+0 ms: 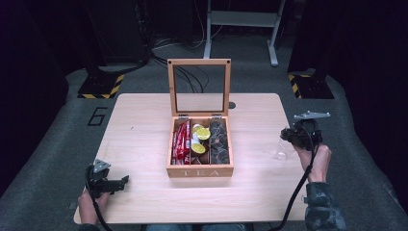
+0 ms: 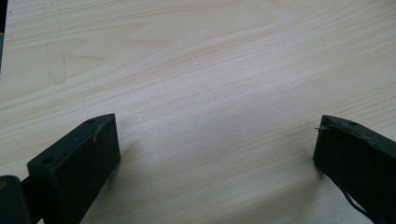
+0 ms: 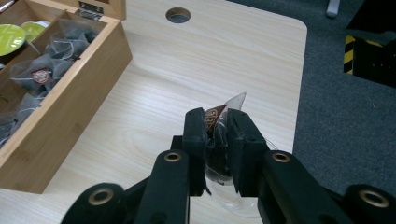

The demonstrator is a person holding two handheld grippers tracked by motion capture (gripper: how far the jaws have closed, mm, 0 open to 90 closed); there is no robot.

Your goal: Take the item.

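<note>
A wooden tea box point(image 1: 200, 170) stands open mid-table, its glass lid point(image 1: 199, 86) upright. Inside lie red packets point(image 1: 182, 139), yellow-green capsules point(image 1: 202, 134) and dark clear-wrapped tea bags point(image 1: 219, 139). My right gripper point(image 3: 217, 122) is shut on a clear pyramid tea bag point(image 3: 223, 114) with a brown label, held above the table to the right of the box point(image 3: 56, 116); the bag also hangs under that gripper point(image 1: 297, 136) near the table's right edge. My left gripper point(image 1: 124, 180) rests low at the front left, jaws wide apart over bare wood point(image 2: 210, 93), with nothing between them.
A round cable hole point(image 3: 178, 15) lies in the table behind the box. The table's right edge point(image 3: 299, 88) runs close beside my right gripper, with grey carpet beyond. Stands with yellow-black striped bases point(image 1: 101, 86) and a white frame point(image 1: 240, 19) are on the floor behind.
</note>
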